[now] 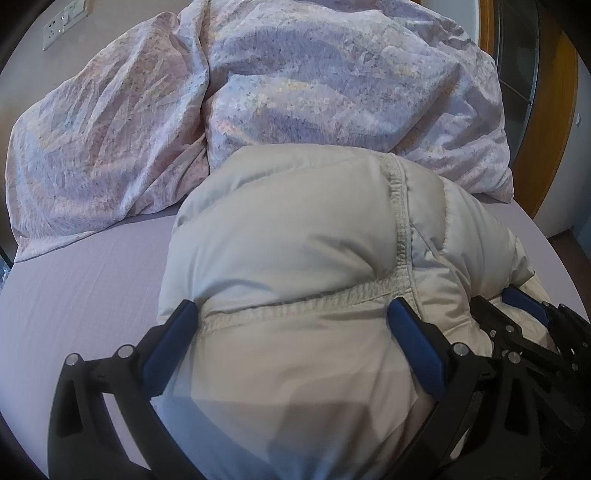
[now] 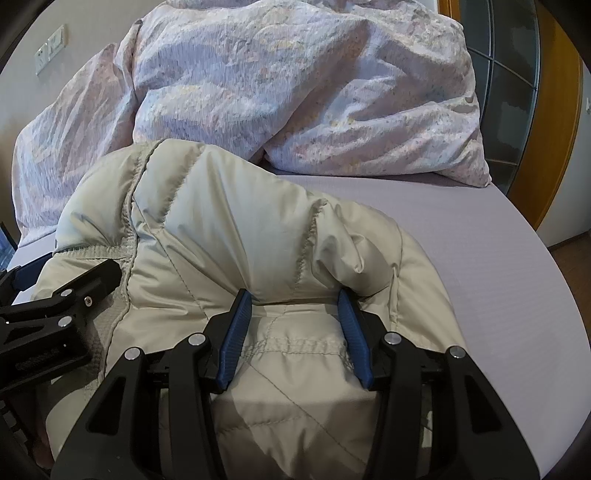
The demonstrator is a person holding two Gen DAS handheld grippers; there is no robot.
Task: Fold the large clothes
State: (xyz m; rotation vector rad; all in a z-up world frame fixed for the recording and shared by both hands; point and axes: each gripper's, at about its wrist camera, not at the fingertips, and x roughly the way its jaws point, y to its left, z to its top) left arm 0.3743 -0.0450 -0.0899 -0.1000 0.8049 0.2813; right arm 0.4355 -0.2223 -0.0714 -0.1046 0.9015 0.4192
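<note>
A cream puffer jacket (image 1: 295,240) lies bunched on the lilac bed sheet (image 1: 85,284). My left gripper (image 1: 291,317) is wide open, its blue pads on either side of a thick fold of the jacket. My right gripper (image 2: 295,306) is partly closed, its blue pads pressing on a fold of the same jacket (image 2: 229,229). The right gripper shows at the right edge of the left wrist view (image 1: 528,314). The left gripper shows at the left edge of the right wrist view (image 2: 62,295). The two grippers sit side by side, close together.
A crumpled floral duvet (image 1: 295,81) is heaped at the back of the bed, just behind the jacket. A wall with sockets (image 1: 55,27) is at the far left. A wooden-framed glass door (image 2: 517,92) stands to the right, past the bed edge (image 2: 535,229).
</note>
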